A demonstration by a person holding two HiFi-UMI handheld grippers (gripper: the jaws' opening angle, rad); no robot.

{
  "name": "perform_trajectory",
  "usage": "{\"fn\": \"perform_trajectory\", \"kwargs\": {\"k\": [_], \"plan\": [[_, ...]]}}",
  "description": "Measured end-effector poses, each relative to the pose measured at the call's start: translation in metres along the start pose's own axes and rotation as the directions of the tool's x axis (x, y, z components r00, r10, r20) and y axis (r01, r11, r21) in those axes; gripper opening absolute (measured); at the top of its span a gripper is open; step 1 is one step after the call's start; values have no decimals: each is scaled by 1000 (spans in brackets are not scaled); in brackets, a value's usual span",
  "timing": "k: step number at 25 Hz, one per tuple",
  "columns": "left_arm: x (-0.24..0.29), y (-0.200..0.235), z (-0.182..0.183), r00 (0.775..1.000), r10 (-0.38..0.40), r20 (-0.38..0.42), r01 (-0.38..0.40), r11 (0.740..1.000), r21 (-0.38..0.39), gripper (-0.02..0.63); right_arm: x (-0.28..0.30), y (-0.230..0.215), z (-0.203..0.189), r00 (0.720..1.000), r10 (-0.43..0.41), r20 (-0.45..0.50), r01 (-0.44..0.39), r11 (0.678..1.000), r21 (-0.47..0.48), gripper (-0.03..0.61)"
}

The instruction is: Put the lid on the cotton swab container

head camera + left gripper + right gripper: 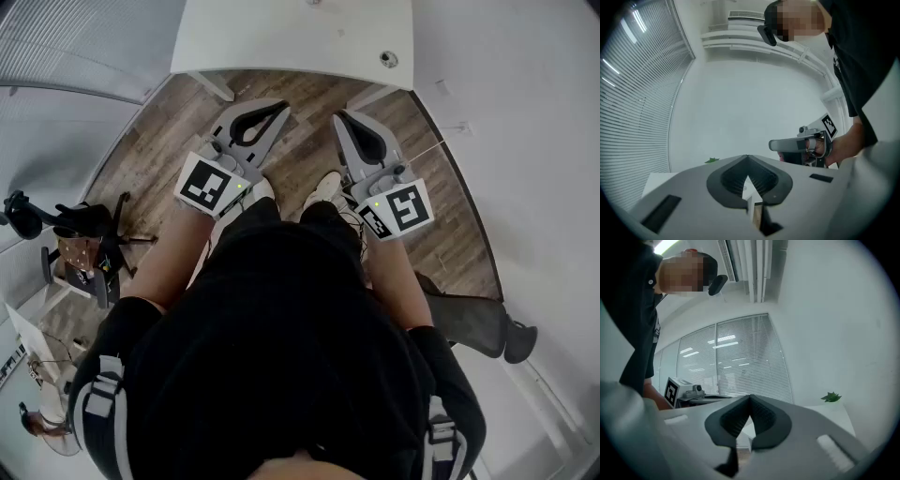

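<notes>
Seen from the head view, I hold both grippers level above the wooden floor, short of the white table (281, 42). My left gripper (280, 106) is shut with nothing between its jaws, and my right gripper (339, 118) is shut and empty as well. A small round grey thing (388, 59) lies near the table's front right edge; whether it is the lid or the container I cannot tell. In the left gripper view the shut left gripper (746, 157) points at a white wall, and the right gripper view shows the shut right gripper (750, 397) facing window blinds.
A black office chair (80, 234) stands on the floor at the left, and a dark object (478, 323) lies at the right by the wall. A small green plant (830, 397) sits on the table's far side. White walls close in on both sides.
</notes>
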State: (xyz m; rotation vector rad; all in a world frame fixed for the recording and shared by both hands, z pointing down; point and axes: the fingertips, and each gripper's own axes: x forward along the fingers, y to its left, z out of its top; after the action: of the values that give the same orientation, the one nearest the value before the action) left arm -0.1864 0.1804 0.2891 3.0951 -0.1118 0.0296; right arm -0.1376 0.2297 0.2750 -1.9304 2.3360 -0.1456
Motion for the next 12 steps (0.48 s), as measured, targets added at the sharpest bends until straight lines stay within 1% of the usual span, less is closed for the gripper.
{"fn": "perform_trajectory", "kwargs": {"k": [2, 4, 6, 8, 10, 12], "plan": [[-12, -3, -3, 998, 41, -53, -41, 999, 9, 9, -5, 13, -1, 1000, 16, -12, -16, 1000, -3, 9], [-20, -8, -3, 995, 64, -80, -64, 998, 5, 9, -10, 21, -2, 999, 28, -26, -28, 1000, 0, 9], [-19, -15, 0, 995, 75, -60, -75, 997, -8, 9, -16, 23, -2, 999, 40, -35, -40, 999, 1, 9], [-18, -21, 2, 996, 87, -30, -88, 996, -6, 11, -21, 21, 1, 998, 51, -34, -51, 999, 1, 11], [-18, -24, 3, 994, 105, -36, -105, 994, 16, 9, -24, 17, 2, 998, 49, -27, -49, 999, 5, 11], [-18, -28, 0, 993, 112, -40, -111, 994, 20, 9, -29, 14, 1, 999, 42, -25, -42, 999, 10, 11]]}}
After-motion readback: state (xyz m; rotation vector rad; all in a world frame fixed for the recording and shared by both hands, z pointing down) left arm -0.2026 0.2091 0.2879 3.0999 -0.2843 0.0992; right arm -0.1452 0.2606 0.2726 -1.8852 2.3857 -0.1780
